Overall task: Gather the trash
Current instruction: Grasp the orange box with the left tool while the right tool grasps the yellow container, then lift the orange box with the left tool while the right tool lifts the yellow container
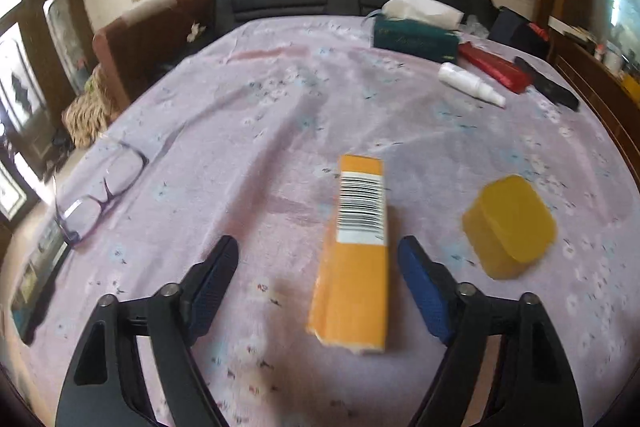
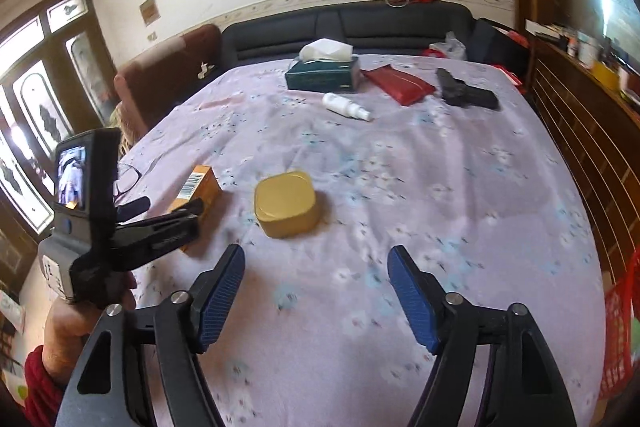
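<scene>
An orange carton with a barcode (image 1: 358, 255) lies on the lilac flowered cloth (image 1: 280, 107). My left gripper (image 1: 318, 255) is open, and the carton's near end lies between its fingers, closer to the right one. A yellow rounded tub (image 1: 510, 223) sits to the carton's right. In the right wrist view the carton (image 2: 200, 189) and tub (image 2: 286, 203) lie ahead to the left, with the left gripper (image 2: 170, 207) open beside the carton. My right gripper (image 2: 316, 267) is open and empty over bare cloth.
Glasses (image 1: 100, 195) lie at the left edge, beside a dark flat object (image 1: 36, 279). At the far end are a green tissue box (image 2: 322, 75), white spray bottle (image 2: 346, 106), red pouch (image 2: 400, 83) and black pistol-shaped object (image 2: 464, 91). A dark sofa (image 2: 360, 23) stands behind; a red basket (image 2: 622, 315) is at right.
</scene>
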The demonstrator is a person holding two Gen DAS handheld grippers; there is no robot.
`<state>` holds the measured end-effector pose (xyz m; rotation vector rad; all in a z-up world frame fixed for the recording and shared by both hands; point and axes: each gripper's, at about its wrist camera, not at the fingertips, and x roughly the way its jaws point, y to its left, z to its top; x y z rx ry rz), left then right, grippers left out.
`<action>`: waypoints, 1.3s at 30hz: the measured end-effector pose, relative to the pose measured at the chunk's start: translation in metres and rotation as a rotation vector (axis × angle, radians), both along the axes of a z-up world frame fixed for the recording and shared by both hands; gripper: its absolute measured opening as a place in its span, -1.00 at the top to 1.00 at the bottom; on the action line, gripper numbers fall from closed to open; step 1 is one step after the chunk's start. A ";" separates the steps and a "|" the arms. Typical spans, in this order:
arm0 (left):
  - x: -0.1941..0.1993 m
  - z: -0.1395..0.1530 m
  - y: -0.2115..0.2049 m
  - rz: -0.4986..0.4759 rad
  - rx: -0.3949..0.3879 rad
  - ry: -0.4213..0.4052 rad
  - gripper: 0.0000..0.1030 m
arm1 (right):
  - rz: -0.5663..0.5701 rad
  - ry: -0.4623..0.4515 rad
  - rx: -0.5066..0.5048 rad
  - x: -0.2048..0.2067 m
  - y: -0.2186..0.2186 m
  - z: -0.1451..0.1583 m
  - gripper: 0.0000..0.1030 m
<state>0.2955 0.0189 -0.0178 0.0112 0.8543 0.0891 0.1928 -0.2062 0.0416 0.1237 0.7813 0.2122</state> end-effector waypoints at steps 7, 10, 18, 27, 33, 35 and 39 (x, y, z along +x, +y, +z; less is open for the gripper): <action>0.007 -0.010 0.017 0.013 -0.096 0.020 0.47 | 0.073 0.017 -0.072 0.048 0.034 -0.019 -0.64; 0.003 -0.007 0.017 0.004 -0.108 -0.014 0.57 | 0.105 0.046 -0.098 0.070 0.044 -0.031 -0.64; 0.003 -0.006 0.017 0.016 -0.088 -0.033 0.59 | 0.134 0.058 -0.169 0.092 0.063 -0.053 -0.64; 0.001 -0.006 0.015 0.011 -0.066 -0.045 0.59 | 0.108 0.067 -0.140 0.098 0.060 -0.067 -0.32; -0.007 0.000 0.006 -0.007 -0.043 -0.098 0.59 | 0.074 0.012 -0.099 0.090 0.047 -0.059 -0.31; -0.010 0.004 0.003 -0.012 -0.029 -0.125 0.59 | 0.064 -0.018 -0.099 0.086 0.043 -0.055 -0.31; -0.013 0.009 -0.002 -0.020 -0.017 -0.162 0.59 | 0.054 -0.043 -0.079 0.083 0.038 -0.051 -0.31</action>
